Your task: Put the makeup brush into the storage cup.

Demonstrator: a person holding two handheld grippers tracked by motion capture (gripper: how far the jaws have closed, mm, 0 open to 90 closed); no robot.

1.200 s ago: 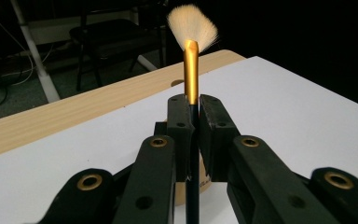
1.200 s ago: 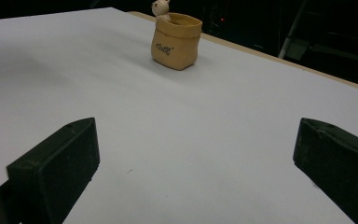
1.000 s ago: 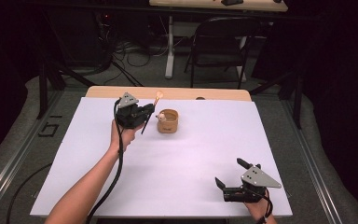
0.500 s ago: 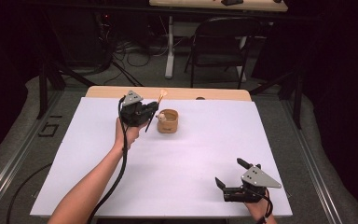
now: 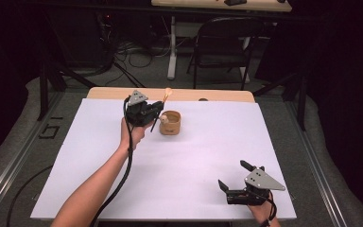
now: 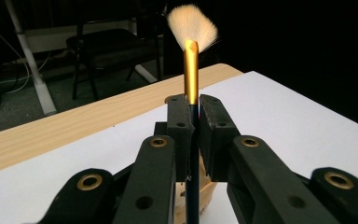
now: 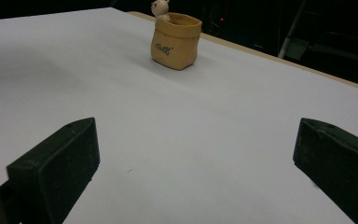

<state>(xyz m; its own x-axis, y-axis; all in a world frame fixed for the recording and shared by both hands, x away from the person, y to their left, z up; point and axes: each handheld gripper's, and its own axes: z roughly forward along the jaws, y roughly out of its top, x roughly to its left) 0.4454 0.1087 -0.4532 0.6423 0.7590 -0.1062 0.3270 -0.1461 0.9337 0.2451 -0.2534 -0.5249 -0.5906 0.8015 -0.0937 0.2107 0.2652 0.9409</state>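
My left gripper is held above the far part of the table, shut on a makeup brush. In the left gripper view the jaws pinch its dark handle just below the gold ferrule, and the pale bristles stand upright above. A tan sack-shaped pot with a small figurine at its rim sits just right of the brush, and its top shows below the jaws. My right gripper rests near the front right corner, open and holding nothing. In the right gripper view the pot stands far ahead of those spread jaws.
A white sheet covers the table, with a strip of bare wood along the far edge. A black chair and a white desk leg stand on the floor beyond. The left gripper's cable trails along the forearm.
The left gripper, with the brush in it, has shifted slightly right, closer to the pot. The right gripper has stayed in place.
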